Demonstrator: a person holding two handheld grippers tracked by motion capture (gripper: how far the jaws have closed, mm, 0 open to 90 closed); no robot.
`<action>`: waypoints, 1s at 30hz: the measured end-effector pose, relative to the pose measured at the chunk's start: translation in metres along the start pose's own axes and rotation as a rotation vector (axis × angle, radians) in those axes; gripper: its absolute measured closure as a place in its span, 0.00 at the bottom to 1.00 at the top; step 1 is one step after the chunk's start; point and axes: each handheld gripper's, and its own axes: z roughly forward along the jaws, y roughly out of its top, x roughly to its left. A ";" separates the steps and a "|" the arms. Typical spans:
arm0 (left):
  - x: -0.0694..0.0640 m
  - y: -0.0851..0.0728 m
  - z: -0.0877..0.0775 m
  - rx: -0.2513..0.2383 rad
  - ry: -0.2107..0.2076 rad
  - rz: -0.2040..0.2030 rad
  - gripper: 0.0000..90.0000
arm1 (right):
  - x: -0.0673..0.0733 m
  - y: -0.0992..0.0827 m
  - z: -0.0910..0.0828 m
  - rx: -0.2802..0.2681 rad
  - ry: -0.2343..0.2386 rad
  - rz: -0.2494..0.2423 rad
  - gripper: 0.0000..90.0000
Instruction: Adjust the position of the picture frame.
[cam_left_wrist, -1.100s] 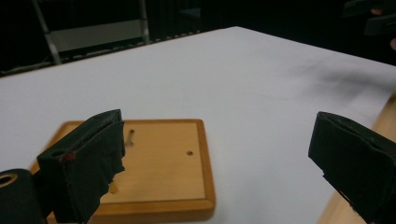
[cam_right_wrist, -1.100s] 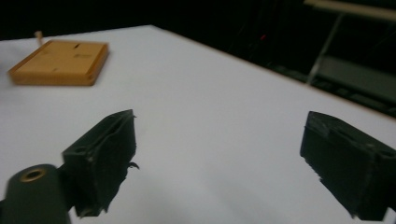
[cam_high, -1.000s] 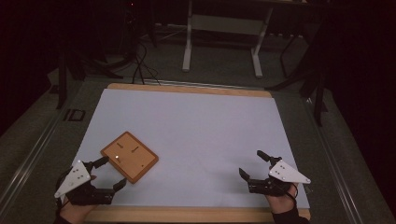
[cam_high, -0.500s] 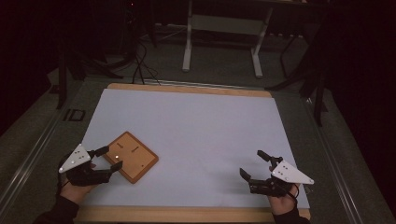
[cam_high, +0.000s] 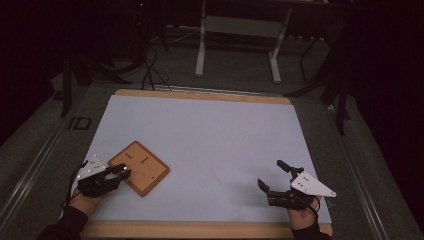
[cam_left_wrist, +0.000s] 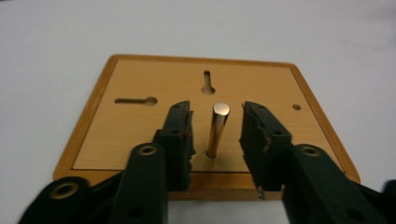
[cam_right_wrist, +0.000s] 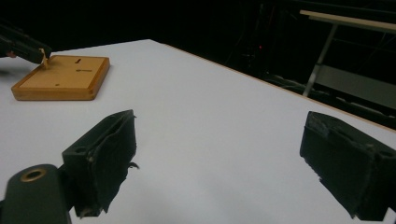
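At the worktop's (cam_high: 210, 135) front-left corner, the left hand-held gripper (cam_left_wrist: 215, 126) straddles a slim brass-coloured pin (cam_left_wrist: 217, 128) standing upright in a square wooden board (cam_high: 139, 167). Its jaws have just been closing, with the pin between them, but a gap shows on each side, so nothing is gripped yet. The board is smooth, honey-coloured and round-cornered, with two keyhole slots cut in its face; the pin is a polished, slightly leaning cylinder with a flat top. The risk, as I judge it: the pin is slick and narrow, so jaws meeting off-centre could knock it over or let it slip, and a pull might lift the light board with it. Across the matte pale sheet, near the front-right corner, the right hand-held gripper (cam_high: 276, 176) rests spread wide, holding nothing.
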 end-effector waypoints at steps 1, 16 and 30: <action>0.000 0.000 0.000 0.004 -0.003 -0.004 0.74 | 0.000 0.000 0.000 0.003 0.003 0.005 0.11; -0.002 -0.004 0.007 0.039 0.026 -0.008 0.95 | -0.001 -0.002 0.003 0.024 0.021 0.020 0.12; -0.008 0.009 0.006 -0.010 0.029 0.018 0.95 | -0.004 -0.004 0.004 0.028 0.029 0.040 0.12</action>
